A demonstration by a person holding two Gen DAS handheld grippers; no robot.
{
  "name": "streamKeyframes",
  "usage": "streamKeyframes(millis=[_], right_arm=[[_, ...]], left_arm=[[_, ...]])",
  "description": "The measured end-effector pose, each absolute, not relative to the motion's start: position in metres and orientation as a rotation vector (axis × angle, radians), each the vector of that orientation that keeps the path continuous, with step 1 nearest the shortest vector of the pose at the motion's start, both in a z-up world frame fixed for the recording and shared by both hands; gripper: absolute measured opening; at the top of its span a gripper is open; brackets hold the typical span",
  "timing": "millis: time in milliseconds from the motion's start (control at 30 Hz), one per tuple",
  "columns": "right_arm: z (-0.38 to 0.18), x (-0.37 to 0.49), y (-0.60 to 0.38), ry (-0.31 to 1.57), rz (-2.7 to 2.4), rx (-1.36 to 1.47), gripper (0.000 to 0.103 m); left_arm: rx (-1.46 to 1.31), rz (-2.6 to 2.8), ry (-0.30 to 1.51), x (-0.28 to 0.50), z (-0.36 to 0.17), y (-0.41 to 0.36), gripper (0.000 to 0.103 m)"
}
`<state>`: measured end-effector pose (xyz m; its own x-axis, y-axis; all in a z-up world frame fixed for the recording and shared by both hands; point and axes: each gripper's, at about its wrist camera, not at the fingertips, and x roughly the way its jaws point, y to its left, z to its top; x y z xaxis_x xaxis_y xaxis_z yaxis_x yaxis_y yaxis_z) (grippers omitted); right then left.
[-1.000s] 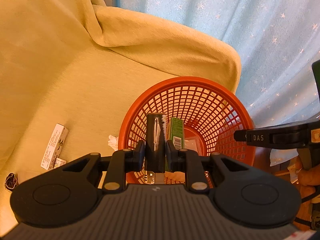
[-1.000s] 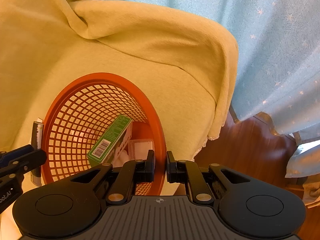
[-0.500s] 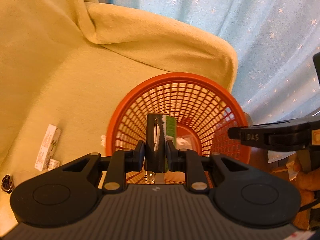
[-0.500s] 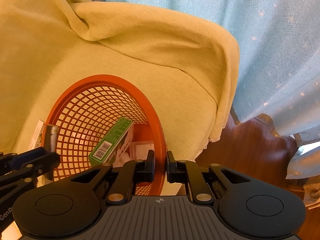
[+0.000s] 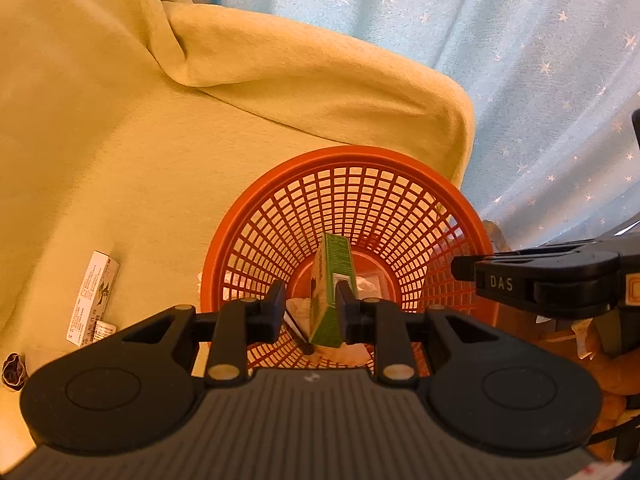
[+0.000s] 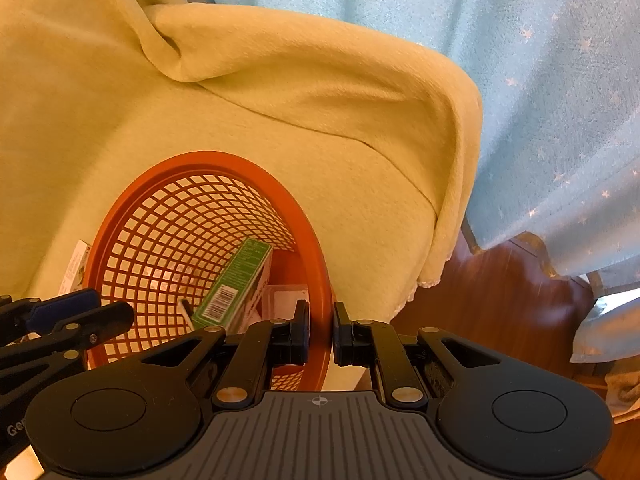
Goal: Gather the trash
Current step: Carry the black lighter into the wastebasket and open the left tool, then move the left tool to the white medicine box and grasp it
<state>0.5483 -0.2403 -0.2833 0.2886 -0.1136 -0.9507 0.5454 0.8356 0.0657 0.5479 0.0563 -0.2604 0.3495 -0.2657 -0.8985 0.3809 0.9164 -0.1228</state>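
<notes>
**Drop into the basket done, loose litter on the left up next**

Far left, at the edge of the yellow blanket (image 5: 120, 160): a crumpled dark wrapper (image 5: 12, 368), not yet collected. Just right of it, flat on the blanket, a long white carton (image 5: 94, 298) with a small white scrap (image 5: 102, 328) at its near end. Both well apart from the orange basket (image 5: 360, 154).

Centre: left tongs (image 5: 310, 304) hovering over the basket's near rim, spread apart and gripping nothing. Below them, inside the basket, a flat dark packet (image 5: 298, 334) leaning beside a green box (image 5: 334, 272), with pale crumpled paper underneath.

Right: right tongs (image 6: 320, 320) pinched on the basket's near rim, steadying it on the soft cover. Beyond, a blue starred curtain (image 5: 520, 80) and wooden floor (image 6: 500, 300).

Step in hand, by the look of it: deposit finished, left side free for another pick.

Next move, as a judgement: swing the left tongs out to the white carton, come down across its narrow width, close, lift. Keep the rim clamped meanwhile, the basket probably being easy to tip on the blanket
</notes>
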Motion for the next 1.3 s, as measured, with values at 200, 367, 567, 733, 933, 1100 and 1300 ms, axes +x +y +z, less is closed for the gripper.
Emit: streamKeyframes(millis=[200,367,567,733,933,1100,1300], right_arm=[[-0.283,0.549,-0.240,1.207,-0.458,0.414,0.007],[-0.283,0.550,-0.241,1.204,-0.459,0.415,0.007],[-0.282,0.549,-0.241,1.204,-0.465,0.422,0.007],[-0.282,0.550,-0.240,1.210,-0.475,0.423,0.007],[-0.282,0.552,-0.238,1.218,-0.481,0.413,0.007],[-0.283,0.555,-0.239,1.228,-0.500,0.415,0.007],[-0.283,0.558,-0.240,1.233,-0.522,0.412,0.007]], left_arm=[[0.103,-0.408,1.111,0.544,-0.248,0.077,0.025],[0.111,-0.348,1.081,0.537,-0.237,0.111,0.030],[0.134,-0.233,1.084,0.531,-0.250,0.166,0.036],[0.204,-0.143,1.109,0.535,-0.284,0.207,0.036],[0.241,-0.117,1.120,0.551,-0.321,0.241,0.036],[0.281,-0.153,1.117,0.570,-0.349,0.256,0.036],[0.355,-0.199,1.158,0.595,-0.385,0.261,0.036]])
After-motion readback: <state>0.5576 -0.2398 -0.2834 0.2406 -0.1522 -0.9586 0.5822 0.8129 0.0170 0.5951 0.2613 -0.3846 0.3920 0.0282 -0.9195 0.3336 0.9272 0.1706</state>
